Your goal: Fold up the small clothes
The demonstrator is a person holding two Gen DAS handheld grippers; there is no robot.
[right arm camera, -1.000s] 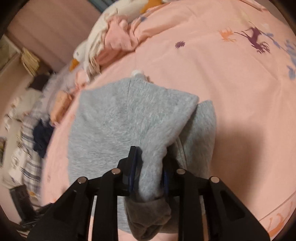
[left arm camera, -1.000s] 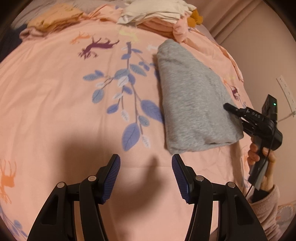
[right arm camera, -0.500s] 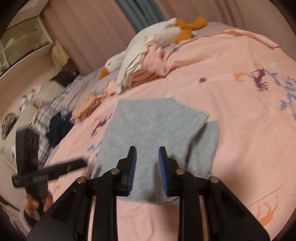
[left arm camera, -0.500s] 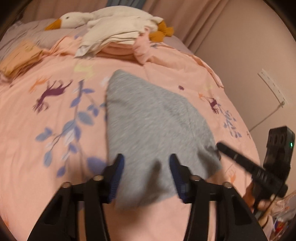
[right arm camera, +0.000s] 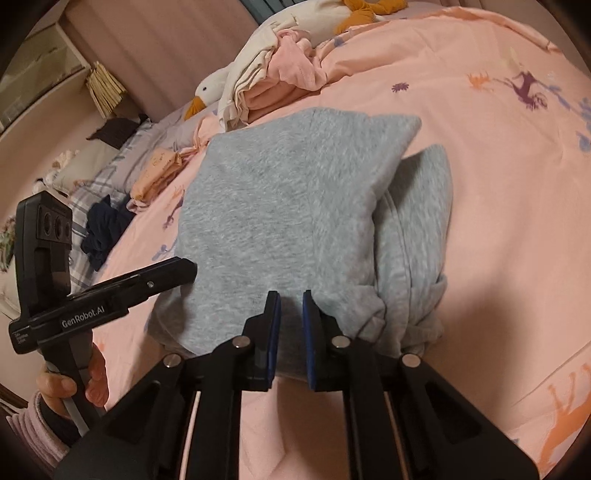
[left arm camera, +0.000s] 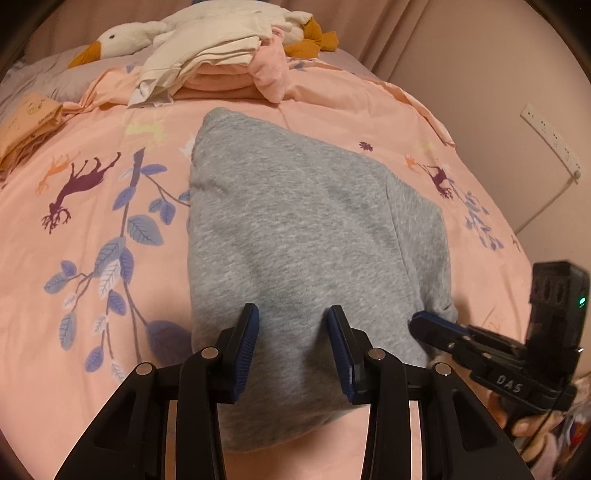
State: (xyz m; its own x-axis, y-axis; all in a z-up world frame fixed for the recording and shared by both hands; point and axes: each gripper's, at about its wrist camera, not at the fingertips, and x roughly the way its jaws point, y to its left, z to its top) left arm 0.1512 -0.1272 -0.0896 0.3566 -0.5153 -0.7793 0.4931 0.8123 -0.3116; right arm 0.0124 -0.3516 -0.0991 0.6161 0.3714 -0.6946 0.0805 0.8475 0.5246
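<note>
Grey garment (left arm camera: 295,236) lies half-folded on the bed (left arm camera: 74,258) | left gripper (left arm camera: 293,350) fingers part-open, empty | right gripper (right arm camera: 290,339) fingers nearly closed, empty | next: grip near hem, fold over.

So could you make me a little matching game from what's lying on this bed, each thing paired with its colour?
Things:
1. folded garment
2. stuffed goose
3. bedspread
4. clump of cloth on the checked sheet

Colours:
a. white with an orange beak
b. dark navy
c. grey
d. pink with printed leaves and deer

Pairs: 1-c, 2-a, 3-d, 4-b
</note>
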